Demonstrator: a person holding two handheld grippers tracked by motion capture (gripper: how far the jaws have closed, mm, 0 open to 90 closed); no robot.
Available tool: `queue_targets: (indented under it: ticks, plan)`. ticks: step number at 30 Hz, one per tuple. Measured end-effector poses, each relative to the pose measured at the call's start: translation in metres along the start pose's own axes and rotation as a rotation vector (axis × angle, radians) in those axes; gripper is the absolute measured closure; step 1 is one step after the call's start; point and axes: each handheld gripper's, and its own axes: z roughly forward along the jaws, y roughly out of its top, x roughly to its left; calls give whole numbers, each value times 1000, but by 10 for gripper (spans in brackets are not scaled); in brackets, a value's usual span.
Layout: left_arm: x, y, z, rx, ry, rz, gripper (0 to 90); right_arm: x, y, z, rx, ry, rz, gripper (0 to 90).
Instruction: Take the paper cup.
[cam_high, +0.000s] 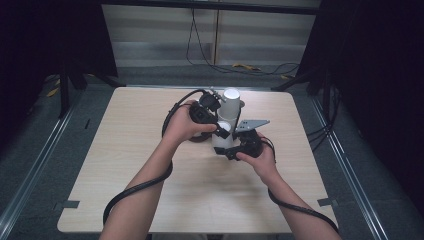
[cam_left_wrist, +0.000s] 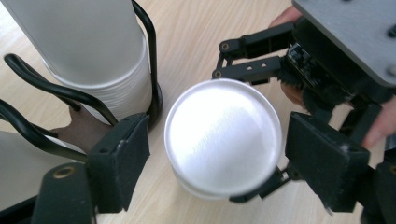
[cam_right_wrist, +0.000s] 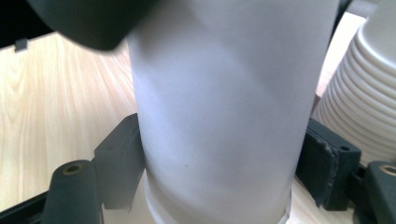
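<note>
Near the middle of the pale wooden desk, a little above centre in the high view, both hands meet around a short stack of upturned white paper cups. The left claw hangs over that stack from the left; in the left gripper view its two black pads stand spread on either side of the round white bottom of the top cup, with a clear gap at each side, so it pinches nothing. The right claw comes in from the lower right of the stack, and in the right gripper view its pads sit tight against the smooth white wall of the stack low down, one at the lower left and one at the lower right of the frame, gripping it. Just behind, towards the top of the high view, a taller tower of white paper cups stands in a black wire holder, near the held stack.
</note>
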Motion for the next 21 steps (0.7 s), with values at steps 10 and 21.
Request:
queue_targets:
  ticks: [10,21]
  plan:
    - [0,-9,-3,-7,0,3,213,-7,-2,-7,60,-10,-35,243]
    - [0,-22,-3,4,0,9,209,-15,-4,-13,116,-21,-47,243]
